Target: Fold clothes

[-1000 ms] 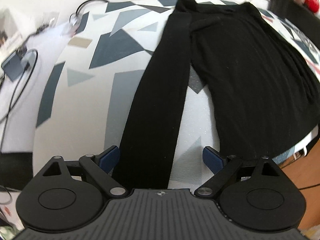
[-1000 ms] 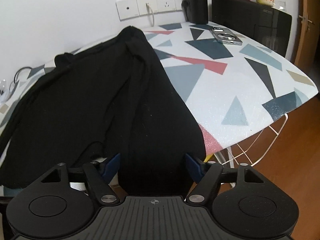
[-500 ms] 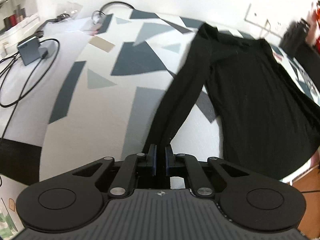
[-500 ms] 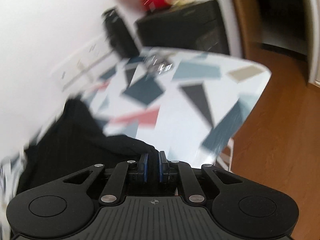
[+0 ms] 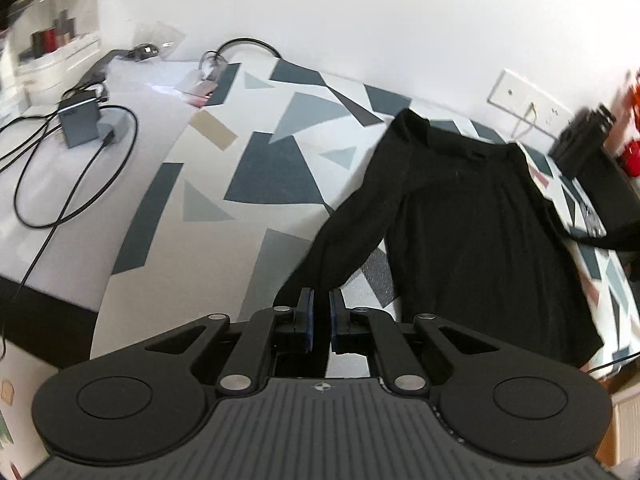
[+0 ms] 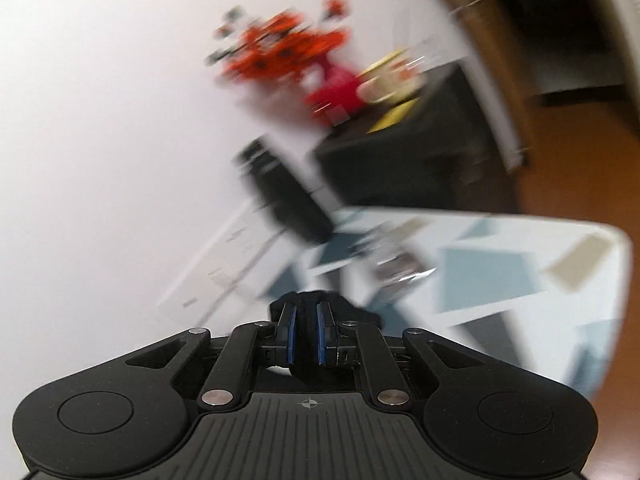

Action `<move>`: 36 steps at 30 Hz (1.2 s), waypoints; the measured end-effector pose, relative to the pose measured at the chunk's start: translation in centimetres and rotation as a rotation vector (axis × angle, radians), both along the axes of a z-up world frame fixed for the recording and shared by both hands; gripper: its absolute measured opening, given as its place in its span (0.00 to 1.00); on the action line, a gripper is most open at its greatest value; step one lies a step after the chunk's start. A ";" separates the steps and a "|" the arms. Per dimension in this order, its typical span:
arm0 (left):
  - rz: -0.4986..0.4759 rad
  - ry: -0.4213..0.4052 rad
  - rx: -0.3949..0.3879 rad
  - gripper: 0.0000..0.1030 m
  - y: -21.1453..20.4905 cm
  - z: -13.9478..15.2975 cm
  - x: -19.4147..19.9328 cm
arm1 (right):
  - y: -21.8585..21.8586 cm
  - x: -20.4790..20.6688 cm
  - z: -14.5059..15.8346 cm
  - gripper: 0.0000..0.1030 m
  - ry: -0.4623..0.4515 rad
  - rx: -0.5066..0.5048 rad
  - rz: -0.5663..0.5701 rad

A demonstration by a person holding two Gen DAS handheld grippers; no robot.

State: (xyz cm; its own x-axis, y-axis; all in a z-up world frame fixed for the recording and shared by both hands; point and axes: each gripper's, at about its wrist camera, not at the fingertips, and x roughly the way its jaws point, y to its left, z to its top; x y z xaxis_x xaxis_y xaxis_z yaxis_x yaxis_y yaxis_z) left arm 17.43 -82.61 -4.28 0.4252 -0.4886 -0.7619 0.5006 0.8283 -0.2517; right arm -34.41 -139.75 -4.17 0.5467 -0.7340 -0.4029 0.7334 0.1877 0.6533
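A clear plastic organiser (image 5: 56,36) on the white desk (image 5: 120,184) at far left holds small dark and red items, too blurred to name; beside it a grey power adapter (image 5: 80,126) sits amid looped black cables (image 5: 76,200). On the triangle-patterned table (image 5: 256,200), a black long-sleeved top (image 5: 480,240) lies spread, collar toward the wall, hem near the front edge; its left sleeve (image 5: 352,232) runs down to the left gripper (image 5: 321,320), whose blue pads are pinched nearly together on the cuff. In the heavily motion-blurred right wrist view, the right gripper (image 6: 306,334) has its fingers drawn narrow around a bunch of the same black fabric, lifted above the table's far corner; beyond it stand a black bottle (image 6: 284,200), a dark cabinet (image 6: 404,152) bearing a red vase of orange flowers (image 6: 304,60), and wall sockets (image 5: 528,100).
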 end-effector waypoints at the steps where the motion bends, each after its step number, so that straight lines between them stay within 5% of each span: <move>1: 0.015 0.002 -0.012 0.04 0.1 0.3 -0.1 | -0.3 1.5 0.0 0.09 0.004 -0.004 0.076; 8: 0.071 -0.041 0.017 0.05 -0.8 2.4 -0.2 | -0.5 14.4 -2.4 0.14 0.129 0.029 0.605; 10: 0.066 -0.018 0.078 0.21 -1.6 1.2 -0.2 | -0.2 17.2 -3.1 0.28 0.218 0.040 0.631; 12: 0.041 -0.031 0.157 0.55 -2.2 -0.3 -1.0 | -0.4 17.5 -3.6 0.33 0.226 0.055 0.635; 18: -0.031 0.035 0.365 0.61 -2.6 -6.3 -3.1 | -1.4 16.7 -5.2 0.34 0.196 0.118 0.636; 20: -0.004 0.016 0.373 0.68 -2.0 -7.2 -3.6 | -1.8 15.8 -5.9 0.34 0.207 0.154 0.597; 22: 0.014 0.020 0.350 0.68 -1.4 -7.4 -3.3 | -2.2 14.7 -6.2 0.34 0.198 0.182 0.555; 23: 0.006 0.035 0.316 0.57 -1.0 -7.4 -3.1 | -2.3 14.0 -6.3 0.34 0.189 0.192 0.532; 24: -0.014 0.057 0.269 0.26 -0.8 -7.3 -3.1 | -2.5 13.2 -6.1 0.35 0.173 0.194 0.507; 25: -0.036 0.080 0.222 0.09 -0.6 -7.3 -3.0 | -2.6 12.4 -6.0 0.35 0.155 0.193 0.481; 28: -0.028 0.078 0.219 0.06 -0.3 -6.5 -3.0 | -2.7 10.2 -4.9 0.37 0.078 0.176 0.386; 33: 0.004 0.232 -0.073 0.06 2.8 -2.9 -1.8 | -1.4 7.4 -0.9 0.43 -0.024 0.086 0.314; 36: -0.031 0.236 -0.152 0.06 3.5 -0.3 -0.6 | 0.4 6.5 1.8 0.45 -0.072 0.002 0.326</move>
